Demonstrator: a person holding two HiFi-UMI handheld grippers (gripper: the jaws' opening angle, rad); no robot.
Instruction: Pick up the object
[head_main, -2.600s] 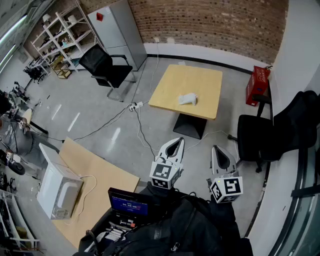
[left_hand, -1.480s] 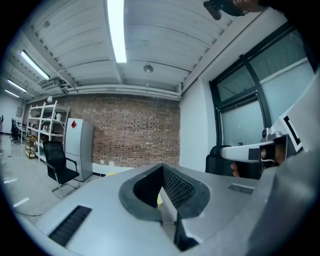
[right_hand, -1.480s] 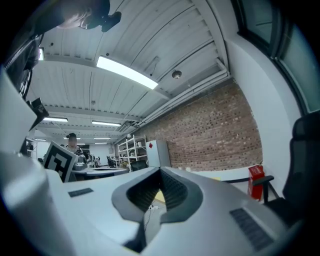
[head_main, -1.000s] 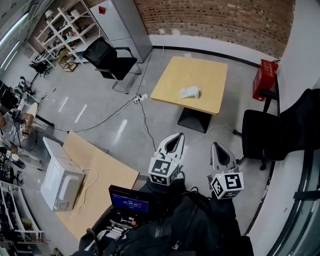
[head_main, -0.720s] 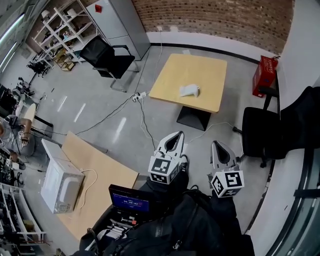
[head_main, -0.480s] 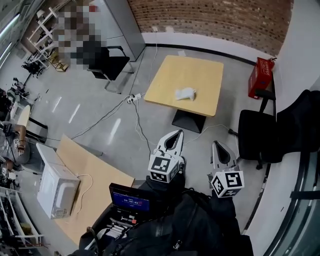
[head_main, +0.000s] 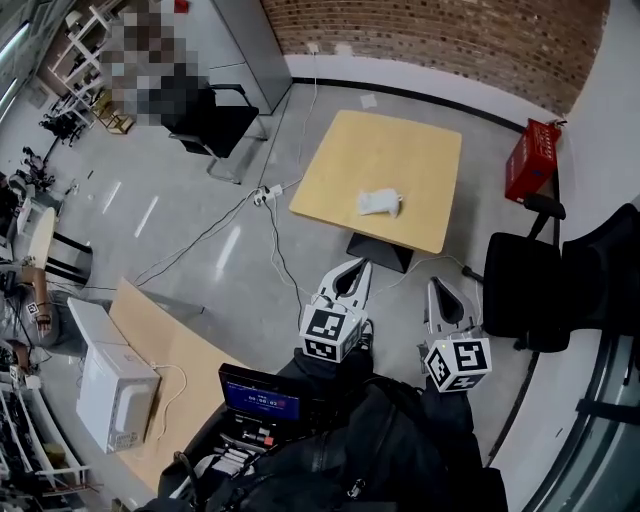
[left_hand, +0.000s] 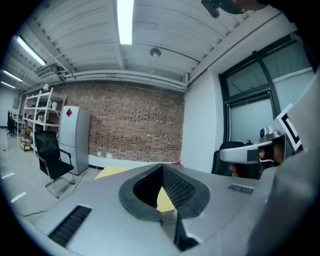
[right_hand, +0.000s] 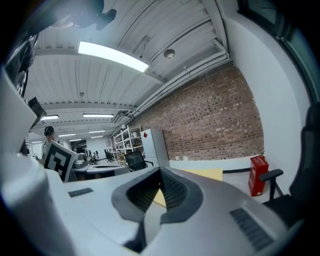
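Observation:
The object is a small white thing lying on a square light-wood table across the grey floor, well ahead of both grippers. My left gripper is held out over the floor short of the table, its jaws shut with nothing between them. Beside it, my right gripper points the same way, and its jaws also meet at the tip around nothing. The table top shows as a yellow strip in the left gripper view and again in the right gripper view. The white object is hidden in both gripper views.
A black office chair stands right of the table, with a red crate behind it. Another black chair and a grey cabinet are at the back left. Cables cross the floor. A white box sits on a wooden board.
The table and the white object have come nearer and sit lower in the head view. Both grippers keep their place in the view and stay shut.

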